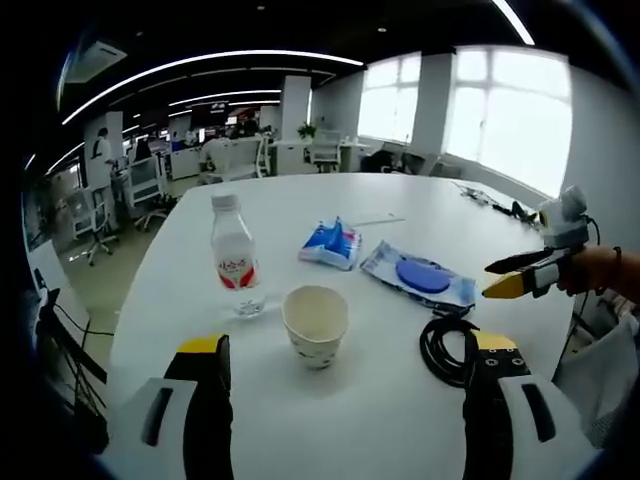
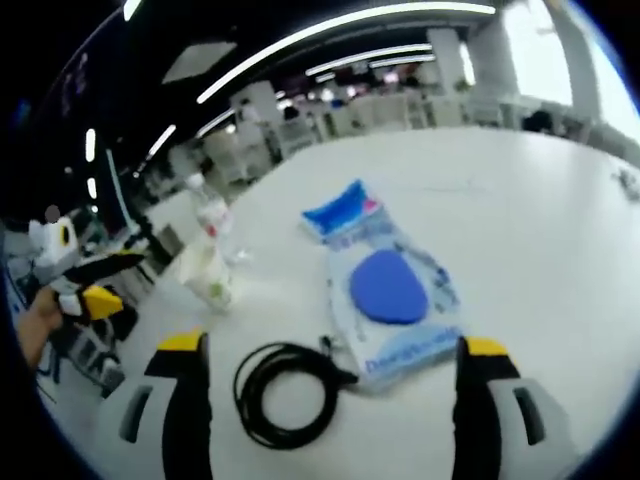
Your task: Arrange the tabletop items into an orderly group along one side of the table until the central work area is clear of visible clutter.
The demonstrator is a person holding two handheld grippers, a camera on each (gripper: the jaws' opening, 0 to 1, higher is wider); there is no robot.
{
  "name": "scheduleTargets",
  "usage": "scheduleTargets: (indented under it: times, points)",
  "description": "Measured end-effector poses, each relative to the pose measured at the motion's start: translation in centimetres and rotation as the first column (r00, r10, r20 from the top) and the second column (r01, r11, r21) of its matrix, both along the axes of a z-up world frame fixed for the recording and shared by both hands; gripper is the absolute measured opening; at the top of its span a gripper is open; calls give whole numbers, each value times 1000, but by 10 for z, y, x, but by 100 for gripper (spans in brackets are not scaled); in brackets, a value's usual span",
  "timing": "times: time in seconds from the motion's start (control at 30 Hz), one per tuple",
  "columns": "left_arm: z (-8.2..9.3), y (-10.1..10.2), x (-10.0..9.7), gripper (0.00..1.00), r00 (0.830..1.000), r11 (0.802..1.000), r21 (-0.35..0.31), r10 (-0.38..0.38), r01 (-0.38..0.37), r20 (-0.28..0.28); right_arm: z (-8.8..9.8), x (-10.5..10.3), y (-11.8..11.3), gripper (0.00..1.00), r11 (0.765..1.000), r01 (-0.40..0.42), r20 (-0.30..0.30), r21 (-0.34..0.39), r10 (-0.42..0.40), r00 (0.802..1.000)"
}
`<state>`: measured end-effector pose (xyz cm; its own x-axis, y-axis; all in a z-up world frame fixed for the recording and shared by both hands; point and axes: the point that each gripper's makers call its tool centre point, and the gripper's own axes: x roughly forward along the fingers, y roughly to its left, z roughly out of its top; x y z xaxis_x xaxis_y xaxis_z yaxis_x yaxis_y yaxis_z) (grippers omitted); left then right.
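1. On a white round table (image 1: 400, 200) in an open-plan office lie five loose items: one water bottle (image 1: 234, 258), one paper cup (image 1: 315, 323), one small blue packet (image 1: 331, 243), one clear pouch holding a blue disc (image 1: 420, 277), and one coiled black cable (image 1: 447, 349).
2. The left gripper (image 1: 345, 400) hovers low over the near edge with its jaws spread wide and nothing between them. In its view the cup sits just ahead at 12 o'clock, the bottle at 11, touching nothing, and the cable just beside the right jaw at 2.
3. The right gripper (image 2: 330, 400) also stands spread and empty, its jaws framing the cable (image 2: 285, 390) at 12 and the pouch (image 2: 390, 300) just beyond at 1.
4. The right gripper (image 1: 520, 275) also shows in the left gripper view at 3, held by a hand; its yellow tips appear parted.
5. Handling, as judged: the cup looks light and crushable, best pinched gently at the rim. The bottle looks fuller and heavier, its smooth plastic likely slippery, so the neck or waist suits.
6. The pouch and packet appear thin and floppy, best taken at an edge. The cable is limp and may uncoil, so pinching across several loops seems wise.
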<state>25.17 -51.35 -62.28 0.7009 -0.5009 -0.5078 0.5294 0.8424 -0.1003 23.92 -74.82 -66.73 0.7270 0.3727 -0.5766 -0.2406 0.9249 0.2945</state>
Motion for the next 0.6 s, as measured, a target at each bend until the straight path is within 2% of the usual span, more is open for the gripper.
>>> scheduleTargets:
  times: [0.17,0.6]
  points:
    - [-5,5,10,93,999,999,-1,39,-39,17,0,2,-4,100,1000,11,-4,2,-11,1000]
    - [-25,6,33,80,995,995,-5,98,-98,0,-7,-2,-1,95,1000,9,-34,-1,-9,999]
